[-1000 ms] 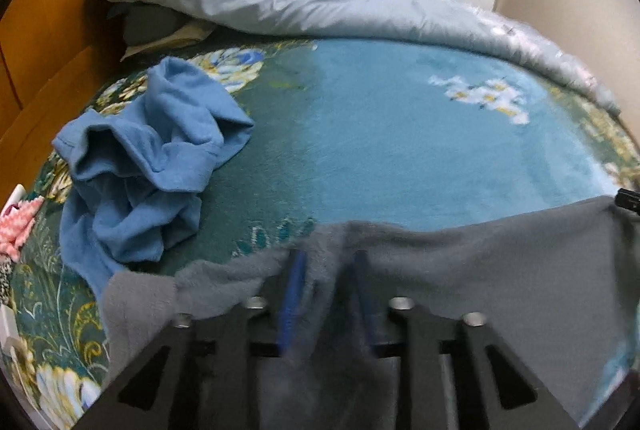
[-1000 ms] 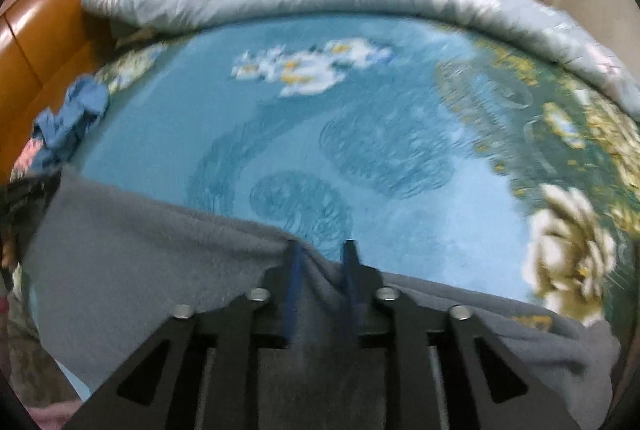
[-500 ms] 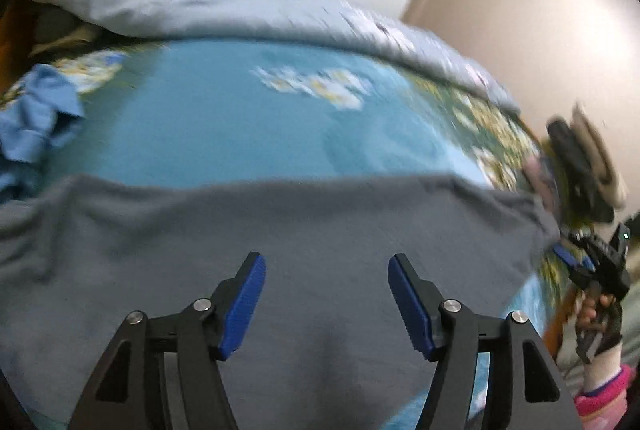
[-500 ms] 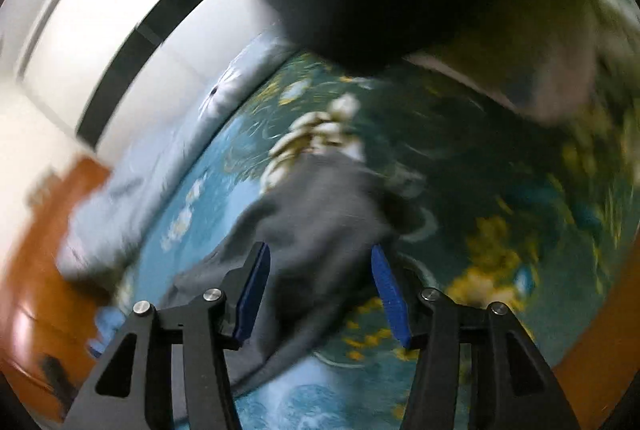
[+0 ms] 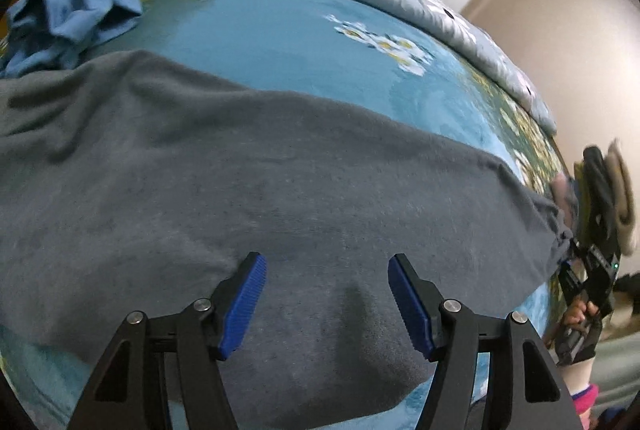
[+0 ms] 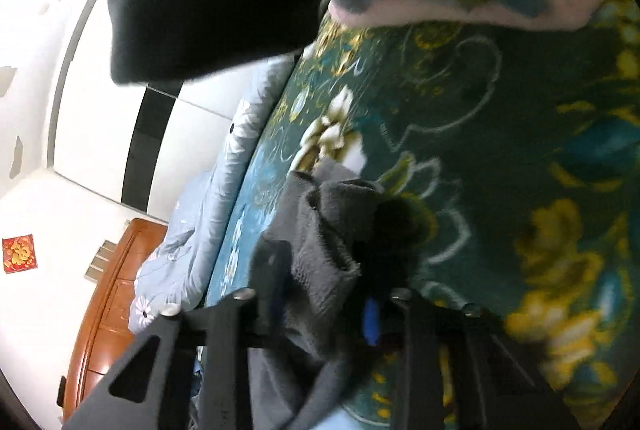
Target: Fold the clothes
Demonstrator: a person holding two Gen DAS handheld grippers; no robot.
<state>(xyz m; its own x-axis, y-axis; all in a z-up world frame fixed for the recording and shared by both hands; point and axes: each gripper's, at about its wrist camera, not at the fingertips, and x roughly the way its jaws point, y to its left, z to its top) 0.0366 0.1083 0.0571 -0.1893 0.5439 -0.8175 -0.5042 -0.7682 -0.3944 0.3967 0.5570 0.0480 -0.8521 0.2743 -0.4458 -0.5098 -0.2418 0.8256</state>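
Your left gripper has let go, jaws apart over the grey garment, while your right gripper now pinches its bunched corner, so the next fold starts there.

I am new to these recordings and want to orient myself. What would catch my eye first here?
A large grey knit garment lies spread across the teal floral bedspread, under the open left tongs. A crumpled light-blue cloth sits at the far left. The right tongs have a bunched grey corner between them.

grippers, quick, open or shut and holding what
Left tongs: open, empty, over the grey garment.
Right tongs: shut on the grey garment's edge.
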